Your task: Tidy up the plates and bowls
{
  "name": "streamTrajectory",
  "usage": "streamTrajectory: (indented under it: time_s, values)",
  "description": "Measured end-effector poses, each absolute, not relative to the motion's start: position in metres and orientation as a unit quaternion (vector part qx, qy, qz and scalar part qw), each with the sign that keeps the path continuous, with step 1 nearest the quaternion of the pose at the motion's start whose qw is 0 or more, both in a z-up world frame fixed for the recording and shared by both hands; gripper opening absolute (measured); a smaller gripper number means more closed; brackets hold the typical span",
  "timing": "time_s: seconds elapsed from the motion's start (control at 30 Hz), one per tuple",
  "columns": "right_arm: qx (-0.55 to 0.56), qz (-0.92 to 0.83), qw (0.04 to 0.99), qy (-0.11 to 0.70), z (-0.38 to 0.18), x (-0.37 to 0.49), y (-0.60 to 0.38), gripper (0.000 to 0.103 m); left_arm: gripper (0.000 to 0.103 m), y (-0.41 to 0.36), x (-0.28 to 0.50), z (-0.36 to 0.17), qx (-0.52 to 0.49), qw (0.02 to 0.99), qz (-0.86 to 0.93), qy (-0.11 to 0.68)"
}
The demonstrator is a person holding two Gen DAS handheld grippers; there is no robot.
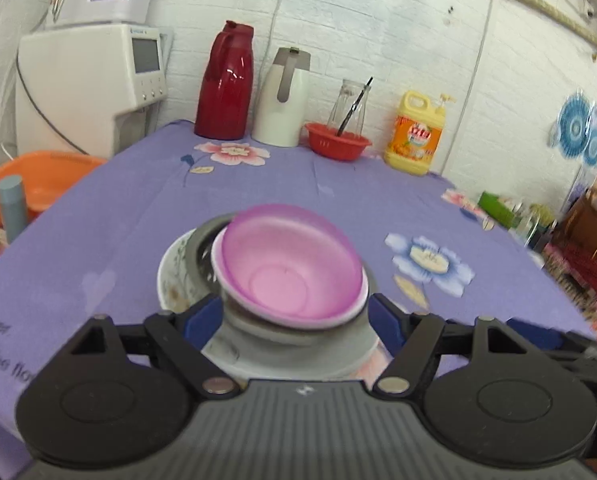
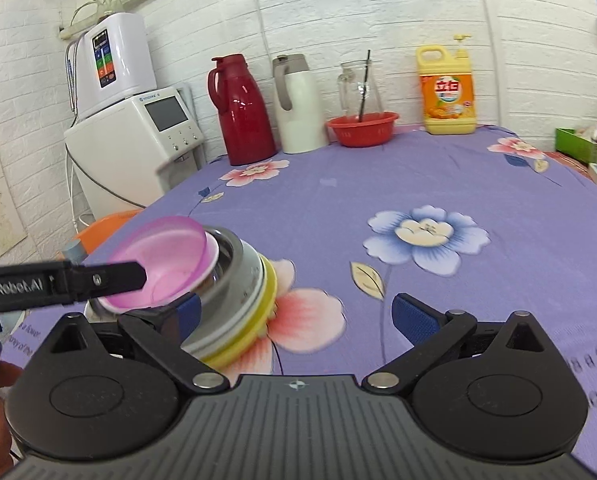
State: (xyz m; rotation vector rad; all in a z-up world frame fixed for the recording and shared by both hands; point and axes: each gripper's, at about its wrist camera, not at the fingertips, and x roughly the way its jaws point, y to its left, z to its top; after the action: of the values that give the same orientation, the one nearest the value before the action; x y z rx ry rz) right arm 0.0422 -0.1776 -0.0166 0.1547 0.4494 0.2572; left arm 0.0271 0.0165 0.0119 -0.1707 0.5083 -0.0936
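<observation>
A nested stack of bowls [image 1: 290, 264] has a pink bowl on top, then a white one and a steel bowl [image 2: 234, 272], with a yellow one [image 2: 258, 320] at the bottom. My left gripper [image 1: 294, 318] is shut on it, one blue pad against each side of the steel bowl. The stack sits tilted over the purple tablecloth [image 2: 418, 168]. A white patterned plate [image 1: 174, 276] shows behind the stack's left side; I cannot tell whether they touch. My right gripper [image 2: 298, 312] stands open just right of the stack, its left pad close to the stack, with only cloth between its fingers.
Along the back wall stand a red thermos [image 2: 242, 108], a white thermos [image 2: 298, 104], a red basket [image 2: 362, 128] in front of a glass jug, and a yellow detergent bottle [image 2: 448, 88]. A white water dispenser [image 2: 138, 136] and an orange basin [image 1: 38, 184] lie off the table's left edge.
</observation>
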Motion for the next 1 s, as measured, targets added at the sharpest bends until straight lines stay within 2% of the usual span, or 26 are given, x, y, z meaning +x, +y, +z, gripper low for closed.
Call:
streamTrajectory:
  time_s: [0.2,0.57,1.0]
  values:
    - [0.099,0.102,0.967,0.211,-0.030,0.012,-0.200,0.103,0.073,0.001,0.001,-0.008,-0.079,0.955,-0.059,0.281]
    - [0.099,0.087,0.969,0.209,-0.048,-0.021,-0.207,0.103,0.073,-0.016,-0.030,-0.030,-0.033,0.958,-0.035,0.284]
    - [0.060,0.114,0.964,0.231,-0.061,-0.033,-0.182,0.103,0.073,-0.008,-0.047,-0.038,-0.043,0.961,-0.035,0.269]
